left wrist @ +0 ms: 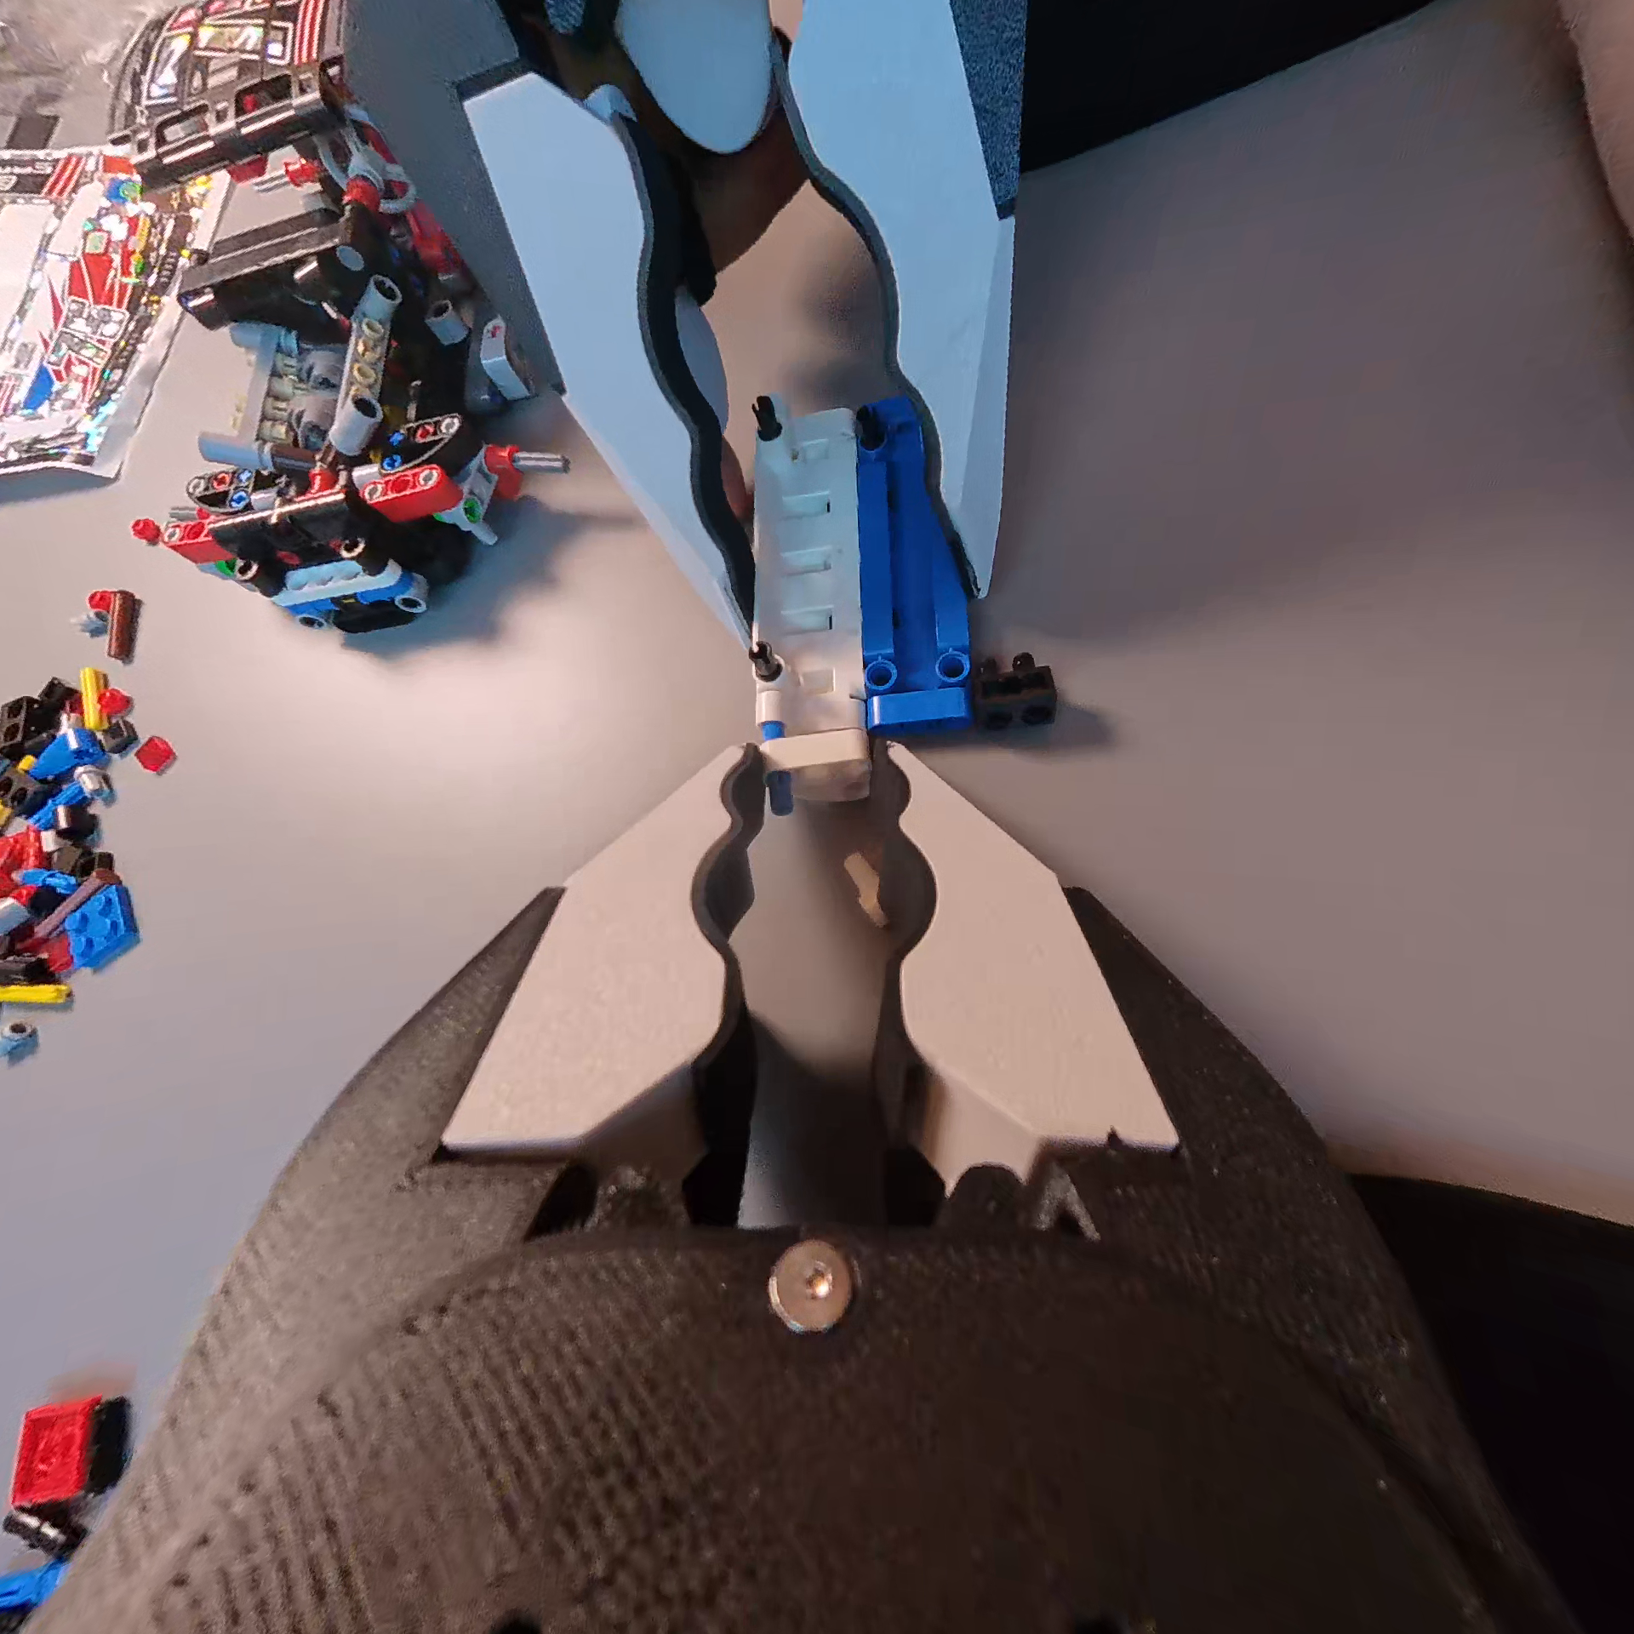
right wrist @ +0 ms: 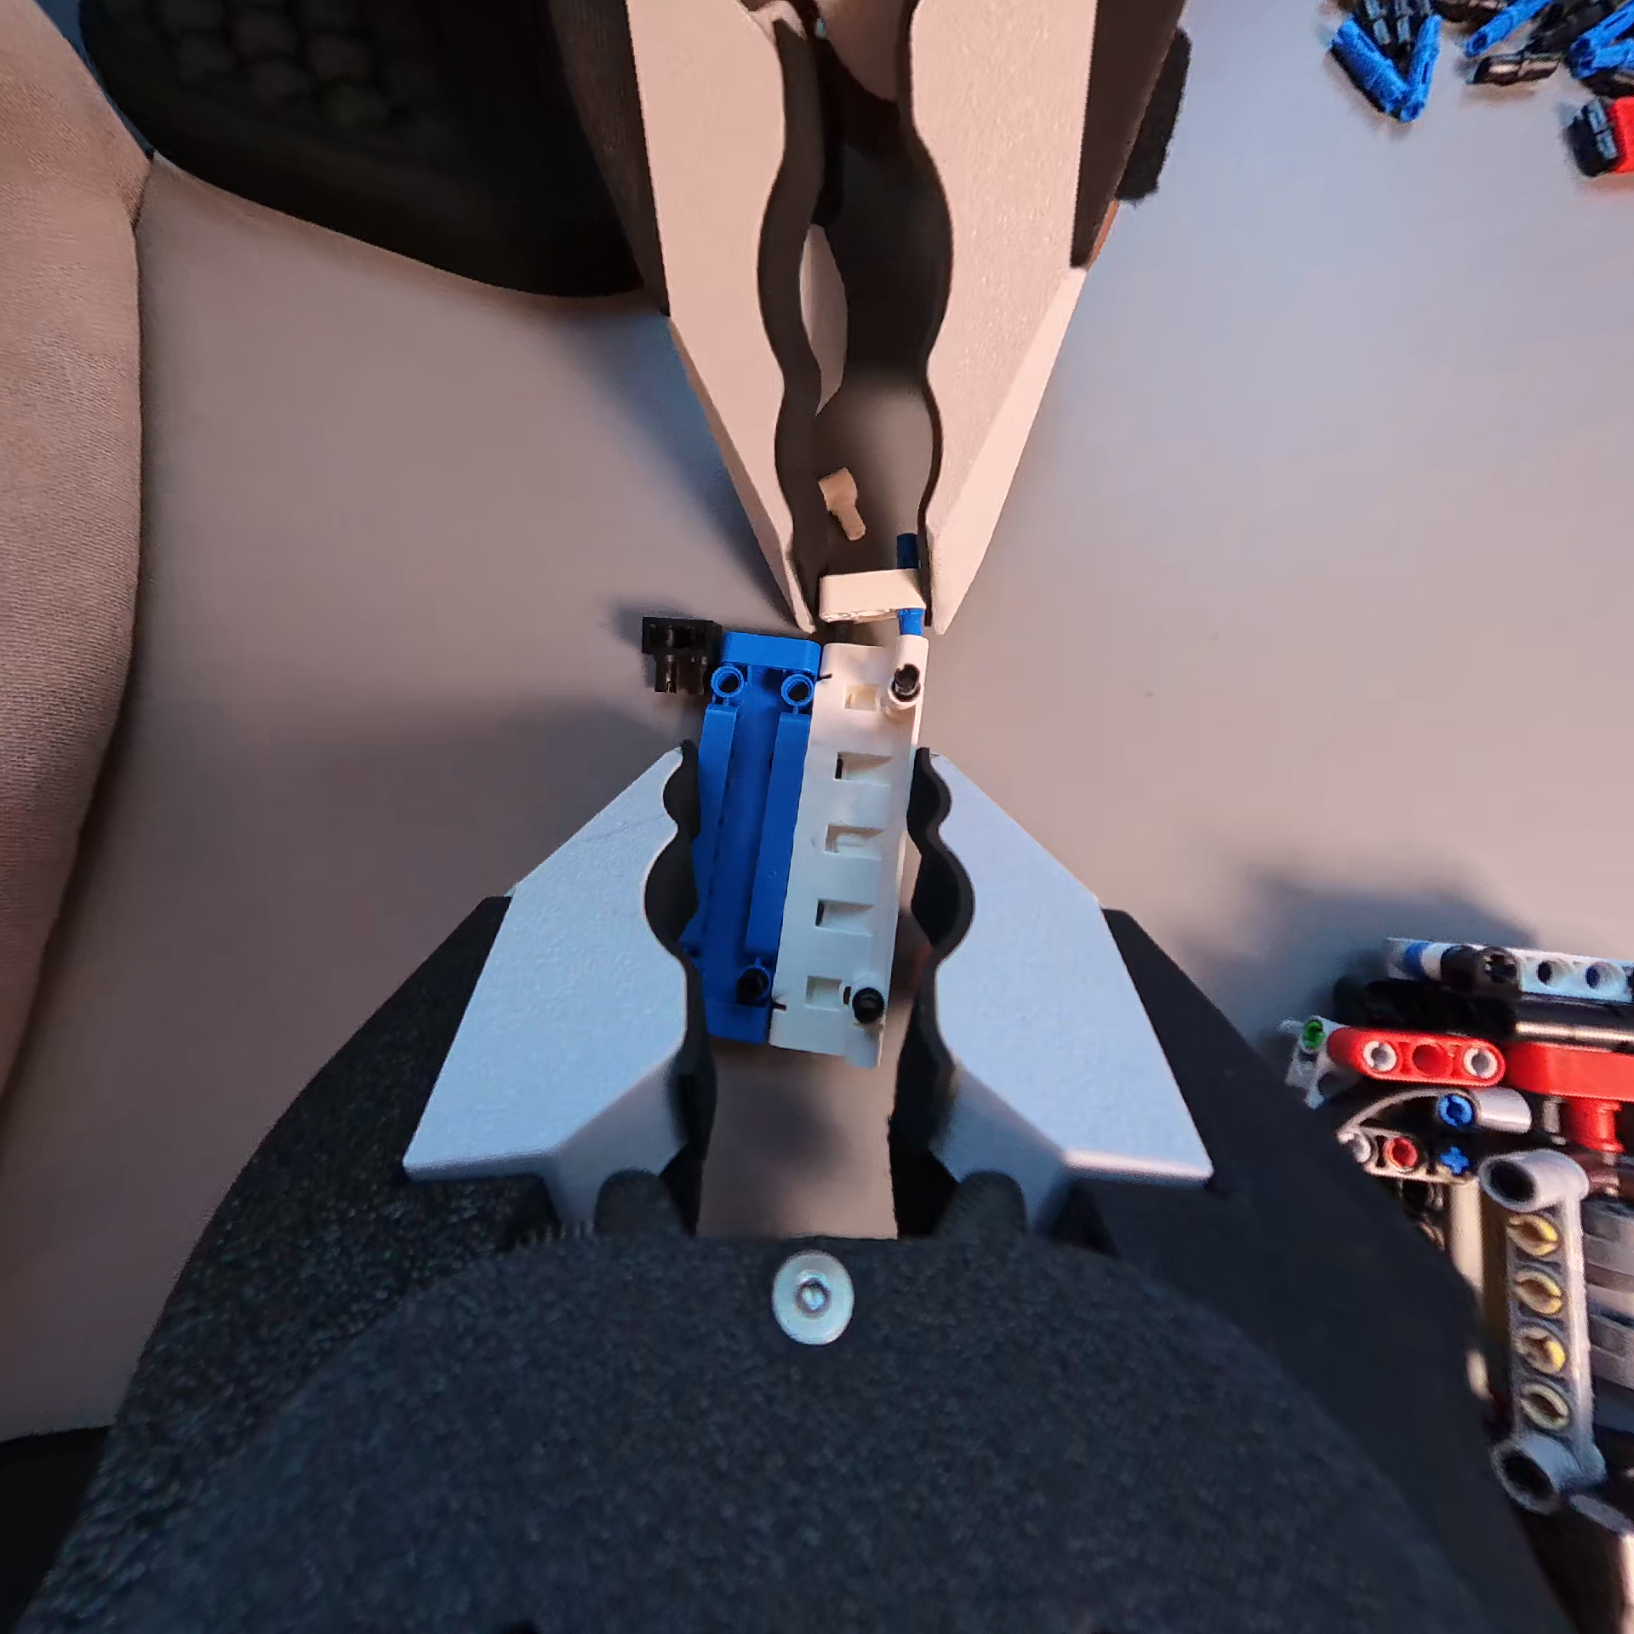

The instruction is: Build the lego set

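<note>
— What lies at the left of the left wrist view?

— A loose pile of small bricks (left wrist: 62, 849) at nine o'clock on the grey table (left wrist: 1282, 530), and a half-built car (left wrist: 336, 442) toward ten o'clock, beside a printed sheet (left wrist: 80, 292).

— And in the middle?

— The left gripper (left wrist: 818, 769) comes in from six o'clock, its fingers closed on a small white piece (left wrist: 818, 765) with a blue pin (left wrist: 780, 787). That piece meets the near end of a white-and-blue panel (left wrist: 849, 566), which rests on the table.

— Who holds the panel?

— The right gripper (right wrist: 800, 893). In its own view its fingers clamp the panel across its width, blue half at nine o'clock, white half at three. The left gripper comes down from twelve o'clock.

— Anything further right?

— A small black piece (left wrist: 1017, 690) on the table just beside the panel's blue end.
</note>
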Available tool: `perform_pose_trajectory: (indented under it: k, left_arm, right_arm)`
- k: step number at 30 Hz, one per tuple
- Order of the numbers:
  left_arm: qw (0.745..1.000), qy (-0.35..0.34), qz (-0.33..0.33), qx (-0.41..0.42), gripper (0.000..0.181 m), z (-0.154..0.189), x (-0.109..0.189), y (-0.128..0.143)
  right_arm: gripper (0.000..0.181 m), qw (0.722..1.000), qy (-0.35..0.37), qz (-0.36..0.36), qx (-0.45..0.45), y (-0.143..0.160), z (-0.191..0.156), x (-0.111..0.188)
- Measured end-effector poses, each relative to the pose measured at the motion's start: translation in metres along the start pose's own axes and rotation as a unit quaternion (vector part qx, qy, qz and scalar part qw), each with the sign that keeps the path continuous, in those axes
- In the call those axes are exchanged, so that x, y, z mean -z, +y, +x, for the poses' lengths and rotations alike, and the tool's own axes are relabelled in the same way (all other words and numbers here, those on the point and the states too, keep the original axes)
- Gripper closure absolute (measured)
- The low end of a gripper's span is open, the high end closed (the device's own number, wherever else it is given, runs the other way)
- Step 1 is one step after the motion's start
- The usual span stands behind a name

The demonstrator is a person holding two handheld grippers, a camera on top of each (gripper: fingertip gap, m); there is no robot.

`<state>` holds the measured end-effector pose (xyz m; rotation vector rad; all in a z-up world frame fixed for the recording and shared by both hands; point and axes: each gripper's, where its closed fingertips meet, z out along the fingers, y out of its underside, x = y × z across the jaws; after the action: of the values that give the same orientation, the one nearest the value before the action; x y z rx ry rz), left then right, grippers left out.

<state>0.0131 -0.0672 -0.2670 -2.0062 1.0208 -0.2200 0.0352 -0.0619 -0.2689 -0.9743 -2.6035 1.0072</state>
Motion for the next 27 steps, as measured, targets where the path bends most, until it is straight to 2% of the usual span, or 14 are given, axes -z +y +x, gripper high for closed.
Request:
perform_pose_trajectory:
  k: [1,3,5,8,9,10,11,13,15,22,27]
  left_arm:
    - [1.0,0.009,0.004,-0.007,0.159,0.002,0.0,0.0]
    - [0.999,0.033,0.011,-0.029,0.159,0.006,0.0,-0.001]
    - [0.999,0.036,0.011,-0.032,0.158,0.006,0.0,-0.001]
    - [0.999,0.023,0.011,-0.034,0.159,0.006,-0.001,-0.001]
    - [0.999,0.027,0.016,-0.034,0.158,0.009,-0.002,-0.004]
    - [0.998,0.039,0.024,-0.041,0.159,0.015,-0.004,-0.011]
    - [0.998,0.04,0.014,-0.05,0.158,0.017,-0.008,-0.01]
    - [0.998,0.042,0.018,-0.049,0.158,0.016,-0.006,-0.009]
    - [0.999,0.032,0.009,-0.027,0.158,0.011,-0.004,-0.005]
    - [0.999,0.034,0.015,-0.036,0.158,0.014,-0.012,-0.014]
    - [0.999,0.039,0.004,-0.025,0.159,0.017,-0.009,-0.012]
  right_arm:
    - [0.136,1.0,-0.005,0.015,0.009,-0.001,-0.001,0.001]
    - [0.135,0.999,-0.009,0.021,0.04,-0.002,-0.005,0.0]
    - [0.136,0.999,-0.015,0.026,0.027,-0.004,-0.004,0.001]
    - [0.153,0.999,-0.016,0.044,0.019,-0.006,-0.002,0.002]
    - [0.159,0.998,0.011,0.058,0.001,-0.009,0.008,0.004]
    - [0.164,0.996,0.006,0.09,0.002,-0.016,0.012,0.008]
    - [0.17,0.996,-0.007,0.084,0.001,-0.012,0.01,0.006]
    - [0.181,0.996,0.02,0.071,0.051,-0.007,0.004,0.009]
    - [0.18,0.997,0.025,0.036,0.059,0.002,-0.003,0.013]
    - [0.17,0.998,0.024,0.057,0.023,0.001,-0.003,0.013]
    - [0.163,0.997,0.025,0.071,-0.002,-0.001,0.004,0.033]
